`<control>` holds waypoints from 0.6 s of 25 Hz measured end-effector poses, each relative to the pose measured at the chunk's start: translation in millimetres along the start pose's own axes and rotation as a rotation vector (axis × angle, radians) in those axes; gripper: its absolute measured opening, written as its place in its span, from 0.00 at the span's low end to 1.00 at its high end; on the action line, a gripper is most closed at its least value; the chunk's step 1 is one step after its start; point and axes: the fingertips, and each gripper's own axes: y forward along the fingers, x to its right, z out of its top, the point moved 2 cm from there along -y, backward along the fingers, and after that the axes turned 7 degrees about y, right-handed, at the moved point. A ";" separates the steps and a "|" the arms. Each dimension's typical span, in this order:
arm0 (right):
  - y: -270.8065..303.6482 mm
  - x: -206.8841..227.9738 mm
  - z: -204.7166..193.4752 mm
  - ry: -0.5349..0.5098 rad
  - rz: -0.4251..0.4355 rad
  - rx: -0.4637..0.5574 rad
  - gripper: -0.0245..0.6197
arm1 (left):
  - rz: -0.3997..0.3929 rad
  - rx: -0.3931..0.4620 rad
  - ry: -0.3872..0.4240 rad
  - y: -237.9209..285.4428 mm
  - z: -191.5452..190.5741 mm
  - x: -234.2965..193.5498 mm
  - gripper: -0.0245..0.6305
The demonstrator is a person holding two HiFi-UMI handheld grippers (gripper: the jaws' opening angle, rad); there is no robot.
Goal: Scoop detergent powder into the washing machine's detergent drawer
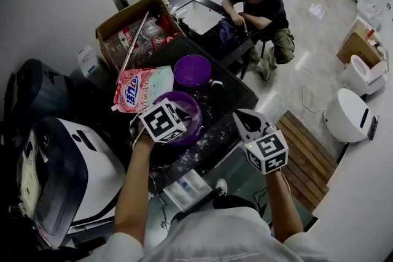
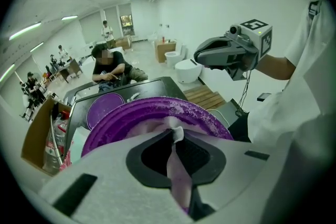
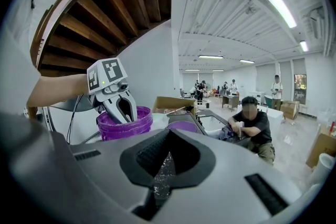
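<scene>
A purple tub (image 1: 191, 108) dusted with white powder is held over the black table (image 1: 236, 90). My left gripper (image 1: 178, 126) is shut on its near rim (image 2: 157, 110), with a pale strip pinched between the pads. From the right gripper view that left gripper (image 3: 125, 110) grips the tub (image 3: 113, 128) from above. To the tub's right, my right gripper (image 1: 241, 118) hangs apart from it, jaws shut on a thin clear piece speckled with powder (image 3: 163, 168); its far end is hidden. The pink detergent bag (image 1: 142, 88) and the purple lid (image 1: 192, 70) lie behind the tub.
A white washing machine (image 1: 73, 162) stands at lower left, a pale tray-like part (image 1: 187, 188) by the table's near edge. An open cardboard box (image 1: 132, 24) sits behind the bag. A person (image 1: 258, 9) sits at the far end. Toilets (image 1: 347, 113) and wooden slats (image 1: 307, 150) lie right.
</scene>
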 end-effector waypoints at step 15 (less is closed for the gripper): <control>-5.3 -2.5 5.1 -0.010 0.015 0.024 0.05 | -0.064 0.007 -0.078 -14.0 -3.1 10.9 0.06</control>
